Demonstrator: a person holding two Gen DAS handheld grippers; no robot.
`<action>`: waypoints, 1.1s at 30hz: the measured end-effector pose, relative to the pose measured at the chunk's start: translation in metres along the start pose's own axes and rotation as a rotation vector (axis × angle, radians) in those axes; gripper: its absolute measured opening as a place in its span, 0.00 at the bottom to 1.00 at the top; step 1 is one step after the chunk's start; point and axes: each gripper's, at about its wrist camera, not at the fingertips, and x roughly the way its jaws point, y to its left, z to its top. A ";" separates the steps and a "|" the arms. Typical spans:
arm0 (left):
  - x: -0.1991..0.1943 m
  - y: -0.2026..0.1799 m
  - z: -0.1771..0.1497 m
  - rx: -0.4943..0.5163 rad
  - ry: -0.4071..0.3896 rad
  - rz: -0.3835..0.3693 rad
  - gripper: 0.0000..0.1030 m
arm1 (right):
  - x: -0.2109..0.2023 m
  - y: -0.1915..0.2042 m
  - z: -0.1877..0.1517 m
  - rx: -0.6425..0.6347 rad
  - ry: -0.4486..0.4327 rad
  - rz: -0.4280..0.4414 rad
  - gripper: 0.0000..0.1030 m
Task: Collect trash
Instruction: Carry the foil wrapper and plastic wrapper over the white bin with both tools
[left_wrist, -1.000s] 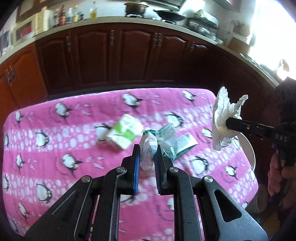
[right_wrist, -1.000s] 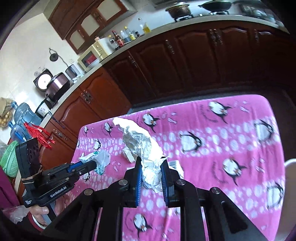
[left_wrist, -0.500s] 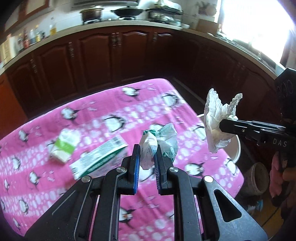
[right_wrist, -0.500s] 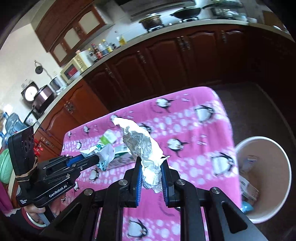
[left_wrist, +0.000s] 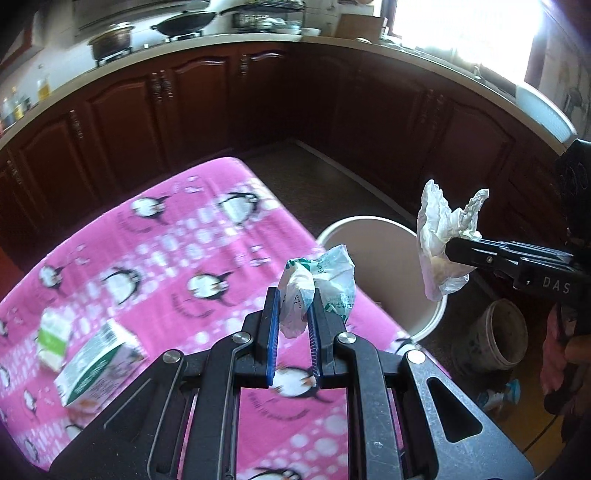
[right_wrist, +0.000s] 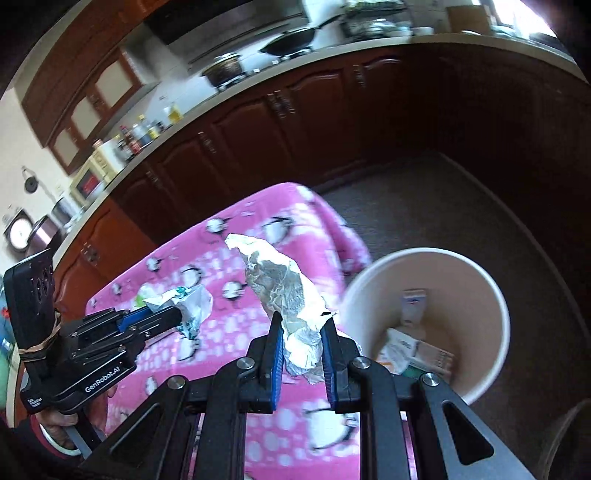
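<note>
Crumpled plastic wrapper (left_wrist: 317, 288) sits pinched in my left gripper (left_wrist: 291, 332), closed tight so it can't slip; my right gripper (right_wrist: 301, 350) is clamped likewise on a wad of white paper (right_wrist: 284, 291). Both hang past the pink tabletop (left_wrist: 155, 258) edge, near the bin (right_wrist: 480, 295) on the floor, which I judge is their destination. Two cartons (left_wrist: 96, 365) lie uncollected on the tabletop.

At the bottom centre of the frame we see our right tool (right_wrist: 302, 341) clamped on a crumpled white tissue (right_wrist: 284, 291) that rises toward the frame's middle. At lower left, our left tool (right_wrist: 173, 318) grips a scrunched plastic wrapper (right_wrist: 195, 308) above the pink penguin-print worktop (right_wrist: 221, 343). At right stands a pale bin (right_wrist: 476, 295) with cartons (right_wrist: 410, 350) lying inside.
</note>
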 end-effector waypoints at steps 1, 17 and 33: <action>0.003 -0.004 0.002 0.003 0.002 -0.005 0.12 | -0.003 -0.008 -0.001 0.010 -0.002 -0.013 0.16; 0.058 -0.060 0.025 0.067 0.055 -0.059 0.12 | -0.016 -0.079 -0.010 0.100 0.009 -0.123 0.16; 0.088 -0.065 0.030 0.057 0.086 -0.067 0.12 | -0.002 -0.100 -0.012 0.176 0.025 -0.132 0.17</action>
